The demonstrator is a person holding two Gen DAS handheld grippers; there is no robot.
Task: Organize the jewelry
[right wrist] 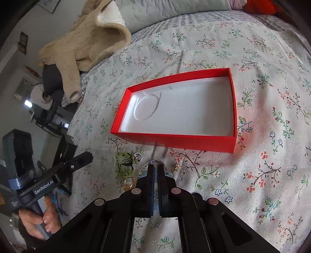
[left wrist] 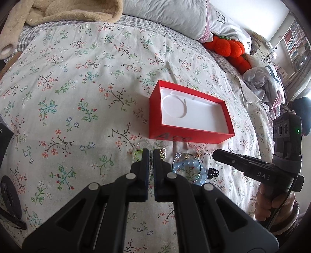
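An open red box with a white lining lies on the floral bedspread, nothing in it. In front of it lies a small heap of jewelry: a green bead piece, a blue bead bracelet, a silver chain and gold rings. My left gripper is shut above the heap's left side. My right gripper is shut over the chain, at the heap's right end. Jewelry shows through both narrow gaps; I cannot tell whether either gripper pinches any.
A beige blanket and a grey pillow lie at the head of the bed. An orange plush sits far right. Dark gear lies at the left edge. A hand holds each gripper's handle.
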